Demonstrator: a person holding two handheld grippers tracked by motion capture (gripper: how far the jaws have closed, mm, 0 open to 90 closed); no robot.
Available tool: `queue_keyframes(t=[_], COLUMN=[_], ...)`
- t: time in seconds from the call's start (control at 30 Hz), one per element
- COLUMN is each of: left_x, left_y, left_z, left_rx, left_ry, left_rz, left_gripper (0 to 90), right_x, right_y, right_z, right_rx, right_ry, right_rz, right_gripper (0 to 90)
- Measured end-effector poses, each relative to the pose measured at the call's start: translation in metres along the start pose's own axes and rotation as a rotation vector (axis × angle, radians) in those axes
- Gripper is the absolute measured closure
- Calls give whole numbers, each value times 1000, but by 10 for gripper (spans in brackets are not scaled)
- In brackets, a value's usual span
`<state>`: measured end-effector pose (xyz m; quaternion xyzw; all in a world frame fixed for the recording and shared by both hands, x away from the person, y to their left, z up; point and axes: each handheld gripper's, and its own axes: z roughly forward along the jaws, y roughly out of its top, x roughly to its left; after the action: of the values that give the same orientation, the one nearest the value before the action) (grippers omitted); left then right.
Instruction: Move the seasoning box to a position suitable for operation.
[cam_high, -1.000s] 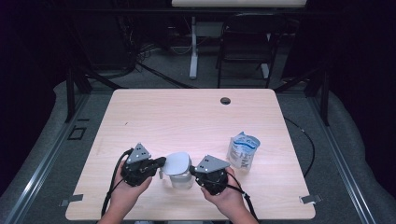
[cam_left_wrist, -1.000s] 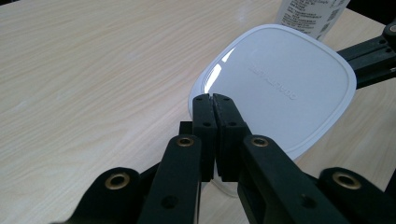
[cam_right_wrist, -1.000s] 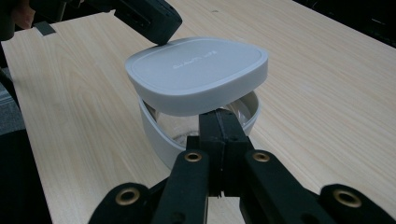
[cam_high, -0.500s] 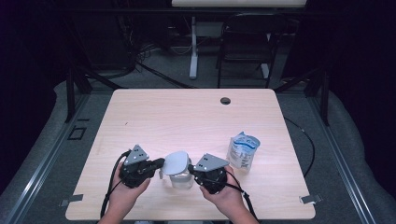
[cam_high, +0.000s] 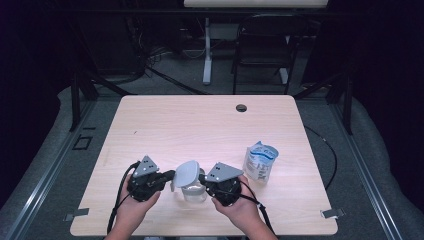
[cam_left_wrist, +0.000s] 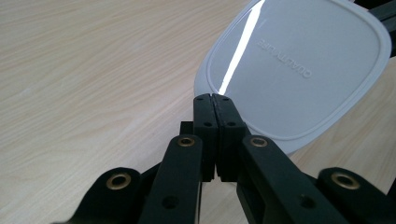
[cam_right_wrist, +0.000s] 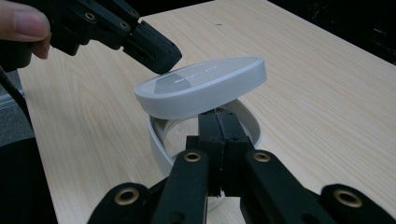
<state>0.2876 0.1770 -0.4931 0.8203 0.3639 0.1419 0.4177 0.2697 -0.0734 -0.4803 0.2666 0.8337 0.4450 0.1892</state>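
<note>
Left hand-held gripper (cam_high: 169, 176) clamped on edge of white lid (cam_high: 186, 173), tilted just above clear container (cam_high: 194, 190); right hand-held gripper (cam_high: 204, 178) pinching container rim, left of blue pouch (cam_high: 260, 162) on surface (cam_high: 200, 125)

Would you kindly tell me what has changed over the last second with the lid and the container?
The left gripper has tilted the lid slightly higher off the container, its edge pinched. The right gripper stays clamped on the container's rim; the pouch has not moved.
</note>
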Motion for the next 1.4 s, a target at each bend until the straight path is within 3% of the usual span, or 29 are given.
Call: queue_keyframes(t=[0.67,1.4], left_x=[1,-1], left_y=[-2,-5], left_z=[2,5], left_rx=[11,50], left_ry=[3,27], left_rz=[2,45], left_gripper=[895,899], right_x=[4,9], right_y=[10,23], right_z=[2,5], right_rx=[-11,-33], right_ry=[10,18], right_rz=[-16,-32], right_gripper=[899,894])
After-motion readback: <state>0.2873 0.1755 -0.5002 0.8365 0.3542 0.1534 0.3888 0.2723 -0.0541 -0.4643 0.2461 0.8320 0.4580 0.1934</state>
